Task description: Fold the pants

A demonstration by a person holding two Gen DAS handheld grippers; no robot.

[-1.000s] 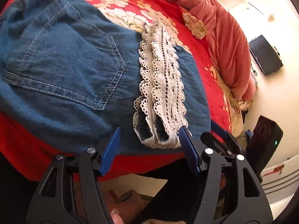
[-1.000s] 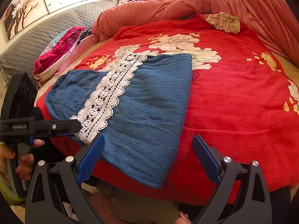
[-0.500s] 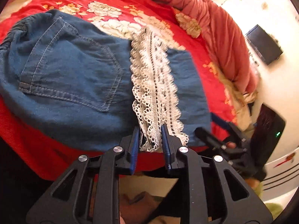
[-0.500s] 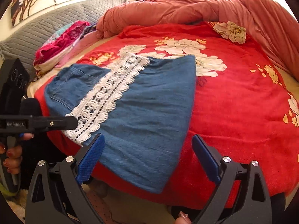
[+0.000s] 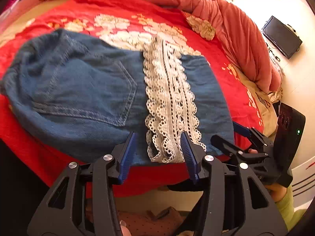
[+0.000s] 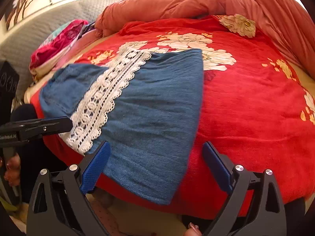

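Lying folded near the front edge of the bed, the denim pants (image 5: 82, 90) rest on a red floral blanket (image 6: 256, 102), with a back pocket (image 5: 86, 90) facing up on the left side and a band of white lace trim (image 5: 169, 98) running across the fabric toward the near edge. From the left wrist view, the left gripper (image 5: 157, 153) sits at that near edge with its blue pads spread apart — the lace end lies between them, the right pad touching or just beside the lace, the left pad over plain denim, and nothing is clamped. The right gripper (image 6: 155, 167) is likewise wide open in its own view, its left pad over the lower denim edge and its right pad over bare red blanket, just beyond the folded corner of the pants. That gripper also shows at the right of the left wrist view, just beside the denim's right edge, held by a hand (image 5: 275, 192) in a pale green sleeve. In the right wrist view the left gripper's black finger reaches in from the left to the lace end. A rumpled salmon comforter (image 6: 196, 2) is heaped along the far side of the bed, a pink and magenta cloth pile (image 6: 59, 41) lies at the far left by a grey quilted headboard (image 6: 39, 25), and a dark screen (image 5: 281, 37) hangs on the pale wall.
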